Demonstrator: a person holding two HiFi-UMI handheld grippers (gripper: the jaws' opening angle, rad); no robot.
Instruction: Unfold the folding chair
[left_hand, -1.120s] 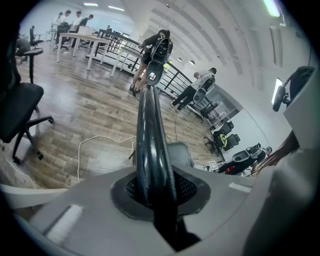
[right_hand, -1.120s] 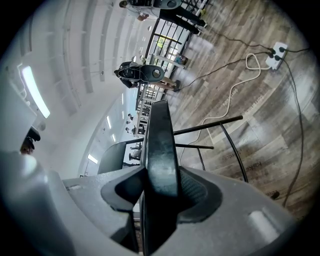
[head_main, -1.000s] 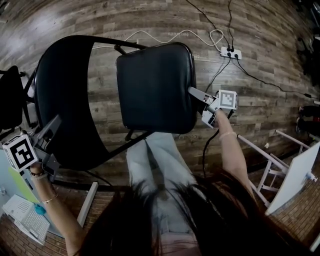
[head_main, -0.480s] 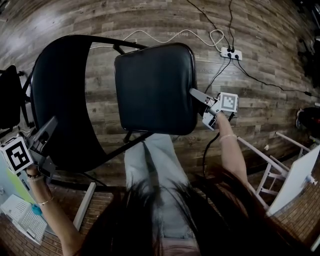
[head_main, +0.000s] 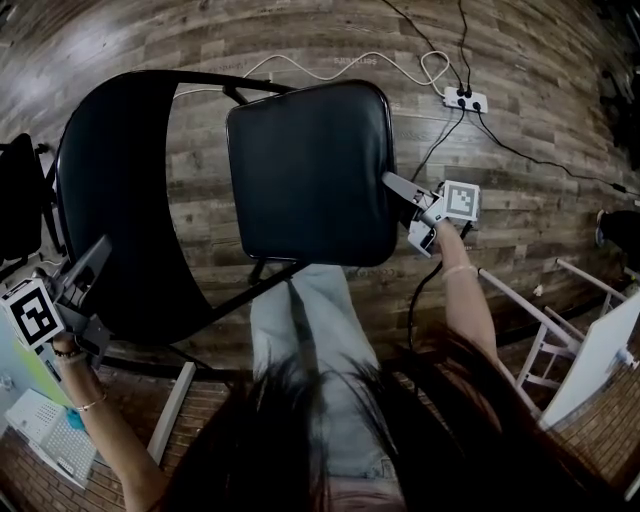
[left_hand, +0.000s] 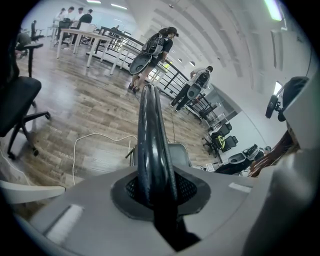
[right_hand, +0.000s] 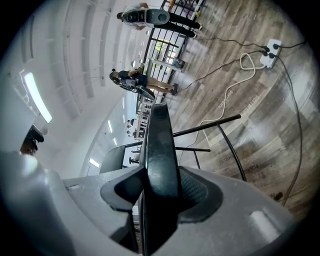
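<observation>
- Fingers (left_hand: 85, 210) of your left gripper (head_main: 92, 265) pinch the backrest (head_main: 115, 200) rim, with only a narrow gap between them.
- Right gripper (head_main: 392, 184) fingers stand wide, clamped on the seat (head_main: 310, 200) side edge.
- Chair (head_main: 300, 120) stands on the wood floor (head_main: 520, 200) before your legs (head_main: 300, 340), seat roughly level, backrest at the head view's left.

Glossy blk seat (head_main: 310, 170) + backrest (head_main: 120, 200), wood-plank floor (head_main: 540, 60)

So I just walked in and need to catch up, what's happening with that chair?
A person is unfolding a black folding chair with two handheld grippers. The left gripper is clamped on the edge of the backrest, and the right gripper grips the side edge of the seat. The seat looks swung out from the backrest, close to level.
</observation>
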